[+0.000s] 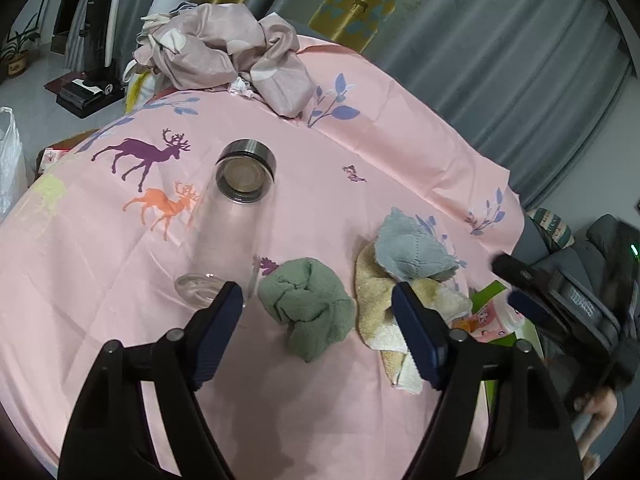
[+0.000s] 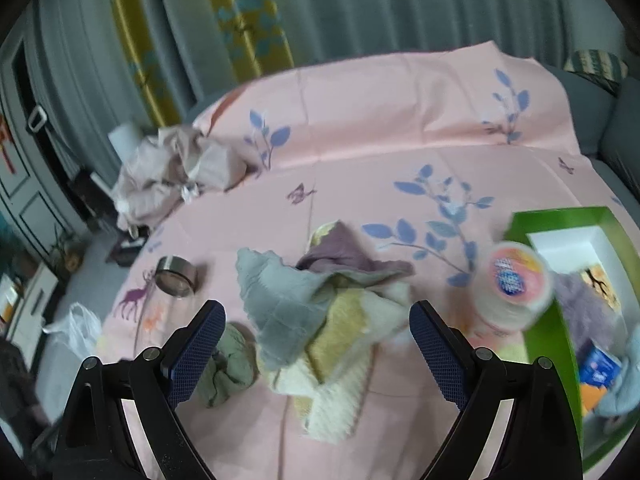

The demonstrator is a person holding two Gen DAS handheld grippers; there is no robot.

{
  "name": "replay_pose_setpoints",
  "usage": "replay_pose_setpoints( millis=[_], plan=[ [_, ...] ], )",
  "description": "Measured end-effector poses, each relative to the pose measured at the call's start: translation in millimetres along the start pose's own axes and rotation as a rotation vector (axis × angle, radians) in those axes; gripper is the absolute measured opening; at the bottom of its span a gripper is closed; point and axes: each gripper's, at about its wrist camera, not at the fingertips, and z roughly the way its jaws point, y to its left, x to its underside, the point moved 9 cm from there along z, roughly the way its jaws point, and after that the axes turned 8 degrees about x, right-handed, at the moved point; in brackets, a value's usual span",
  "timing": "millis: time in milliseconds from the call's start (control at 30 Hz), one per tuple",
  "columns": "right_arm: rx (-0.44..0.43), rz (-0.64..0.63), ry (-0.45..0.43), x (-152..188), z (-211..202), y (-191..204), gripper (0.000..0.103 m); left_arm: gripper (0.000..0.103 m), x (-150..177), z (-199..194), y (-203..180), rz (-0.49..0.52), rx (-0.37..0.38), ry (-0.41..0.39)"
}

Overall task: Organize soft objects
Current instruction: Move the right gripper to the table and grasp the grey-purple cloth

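Closing in on the cloths, with nothing lifted yet, on a pink sheet (image 1: 400, 168). Left gripper (image 1: 318, 312) standing wide and empty, hovering over the green cloth (image 1: 308, 308), which is lying bunched between the two fingers in the left view but apparently below them, untouched. Right gripper (image 2: 316, 336) also spread wide and empty, hanging over the cloth pile (image 2: 332, 320): grey cloth (image 2: 280, 300) on top, yellow and cream towel beneath, a mauve piece (image 2: 344, 252) at the far side. Green cloth sitting just beside the pile, apart from it; a glass bottle (image 1: 232, 232) with a steel cap lying on its side near the green cloth. Green box (image 2: 548, 320) waiting at the right edge, already holding a few soft things, with a round tub (image 2: 516, 280) just beside its near wall, blurred. Crumpled bedding (image 1: 224, 56) heaped at the far end, well apart. Judging the step as picking, one cloth per gripper. Next: lowering the left fingers around the green bundle and pinching at its thick middle; taking only the grey layer on the right, not the whole pile; probably carrying to the box, steering clear of the tub and bottle.
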Motion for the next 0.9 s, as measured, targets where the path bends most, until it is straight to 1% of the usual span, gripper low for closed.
replay_pose_setpoints(
  millis=[100, 167, 267, 333, 400, 467, 567, 667, 767, 833, 867, 900],
  plan=[
    [0.013, -0.027, 0.053, -3, 31, 13, 0.094, 0.074, -1, 1, 3, -0.010, 0.008, 0.009],
    [0.043, -0.045, 0.088, -2, 55, 18, 0.094, 0.074, -1, 1, 5, -0.015, 0.002, 0.009],
    [0.084, -0.064, 0.093, 1, 81, 18, 0.093, 0.074, -3, 2, 8, -0.023, -0.006, 0.008],
    [0.101, -0.079, 0.080, 3, 94, 17, 0.074, 0.074, -3, 3, 8, -0.021, -0.005, 0.015],
    [0.101, -0.094, 0.101, 5, 103, 15, 0.027, 0.074, -2, 3, 8, -0.022, -0.007, 0.018],
    [0.083, -0.095, 0.109, 5, 104, 13, 0.011, 0.074, -2, 3, 8, -0.026, -0.009, 0.017],
    [0.038, -0.076, 0.065, -5, 83, 12, 0.010, 0.074, -3, 3, 10, -0.035, -0.008, 0.017],
    [-0.027, -0.062, -0.036, -22, 33, 15, 0.010, 0.074, -4, 2, 12, -0.043, -0.010, 0.018],
    [-0.088, -0.051, -0.092, -28, -12, 21, 0.010, 0.074, -3, 1, 14, -0.052, -0.011, 0.022],
    [-0.142, -0.055, -0.089, -24, -39, 29, 0.010, 0.074, -4, 1, 15, -0.059, -0.005, 0.023],
    [-0.174, -0.056, -0.074, -20, -47, 33, 0.010, 0.074, -4, 1, 15, -0.063, -0.003, 0.024],
    [-0.228, -0.055, -0.046, -13, -56, 39, 0.010, 0.074, -5, 0, 16, -0.071, 0.000, 0.023]
  ],
)
